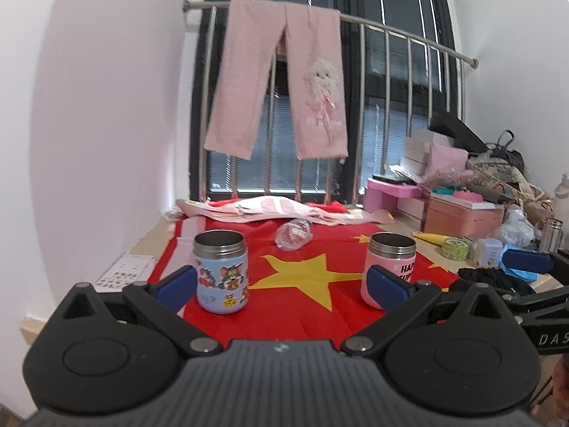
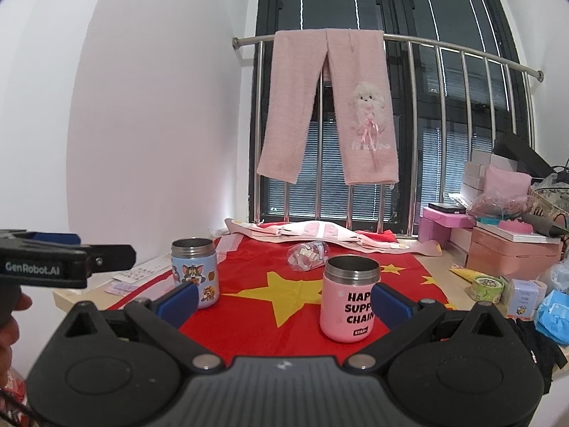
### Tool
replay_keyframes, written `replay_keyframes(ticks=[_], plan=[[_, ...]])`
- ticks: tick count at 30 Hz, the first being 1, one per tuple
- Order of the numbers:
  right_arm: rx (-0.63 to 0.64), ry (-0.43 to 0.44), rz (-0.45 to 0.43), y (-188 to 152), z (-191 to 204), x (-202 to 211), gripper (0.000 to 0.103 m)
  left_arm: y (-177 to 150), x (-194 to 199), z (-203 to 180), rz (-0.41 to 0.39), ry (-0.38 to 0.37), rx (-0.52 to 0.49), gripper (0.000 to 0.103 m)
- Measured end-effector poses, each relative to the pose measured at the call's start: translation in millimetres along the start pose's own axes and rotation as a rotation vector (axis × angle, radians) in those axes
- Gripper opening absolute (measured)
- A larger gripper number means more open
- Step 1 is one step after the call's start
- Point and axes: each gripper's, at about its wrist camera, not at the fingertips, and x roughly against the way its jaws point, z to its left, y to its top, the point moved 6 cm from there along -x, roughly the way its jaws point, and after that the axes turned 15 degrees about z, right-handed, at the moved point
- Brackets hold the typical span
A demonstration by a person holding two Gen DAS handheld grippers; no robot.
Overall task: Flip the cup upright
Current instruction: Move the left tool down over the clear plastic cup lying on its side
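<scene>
Both tools spread wide, nothing gripped.
Left tool (image 1: 281, 284) and right tool (image 2: 284, 300) are held low in frame; the blue cup (image 1: 221, 272) and pink cup (image 2: 350, 299) are seen upright on the red flag (image 1: 295, 306), seemingly untouched by the pads.

glossy cups (image 2: 347, 302), seemingly steel rims

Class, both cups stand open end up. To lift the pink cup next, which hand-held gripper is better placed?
Right. The pink cup stands close before the right hand-held gripper, beside its right finger, fingers open. The left hand-held gripper sits further left, nearer the blue cup.
</scene>
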Motion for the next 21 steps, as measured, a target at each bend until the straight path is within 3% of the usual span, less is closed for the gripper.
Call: replay_keyframes(ticks=[11, 17, 21], plan=[[0.002, 0.019, 0.063, 52, -21, -71, 0.103, 92, -96, 7, 0.22, -0.033, -0.124, 0.103], [-0.005, 0.024, 0.116, 94, -39, -137, 0.103, 141, -163, 16, 0.312, -0.042, -0.19, 0.103], [-0.02, 0.027, 0.182, 120, -49, -190, 0.103, 174, -222, 18, 0.424, -0.074, -0.22, 0.103]])
